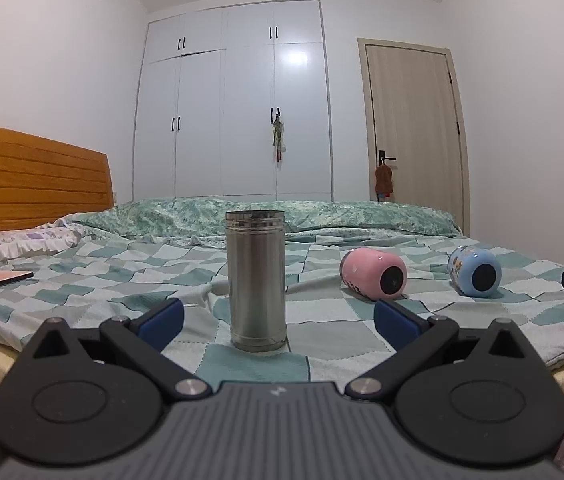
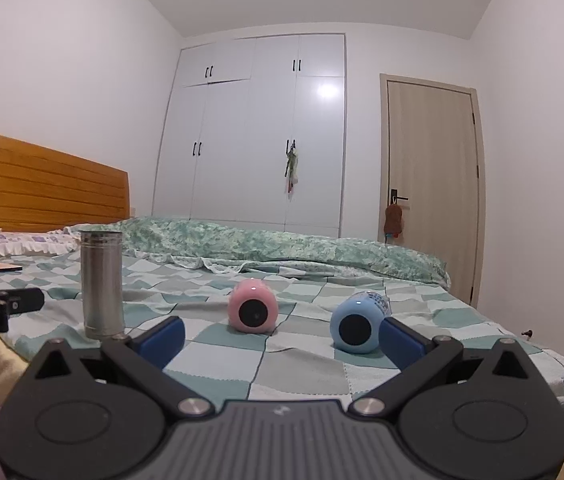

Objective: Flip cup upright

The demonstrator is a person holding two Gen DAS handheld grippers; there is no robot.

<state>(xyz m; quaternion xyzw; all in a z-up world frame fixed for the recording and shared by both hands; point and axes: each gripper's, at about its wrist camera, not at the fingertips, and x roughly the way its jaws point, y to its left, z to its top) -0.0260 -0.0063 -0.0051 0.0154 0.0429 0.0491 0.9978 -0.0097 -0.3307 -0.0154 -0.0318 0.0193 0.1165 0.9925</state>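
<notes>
Jaws on both grippers, left gripper (image 1: 277,316) and right gripper (image 2: 282,336), stand spread and hold nothing, while the steel cup (image 1: 257,280) stands upright and the pink cup (image 2: 252,306) and blue cup (image 2: 356,326) lie sideways on the bed (image 2: 221,372).

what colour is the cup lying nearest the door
Light blue with a black base and a printed pattern on its side; the right wrist view shows it best.

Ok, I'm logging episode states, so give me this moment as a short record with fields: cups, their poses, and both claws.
surface: bed with checked sheet
steel cup: standing upright, between the left claw's fingers but not gripped
pink cup: lying on its side, base toward the cameras
blue cup: lying on its side, base toward the cameras
left claw: open, holding nothing
right claw: open, holding nothing
cups left to flip: two
</notes>
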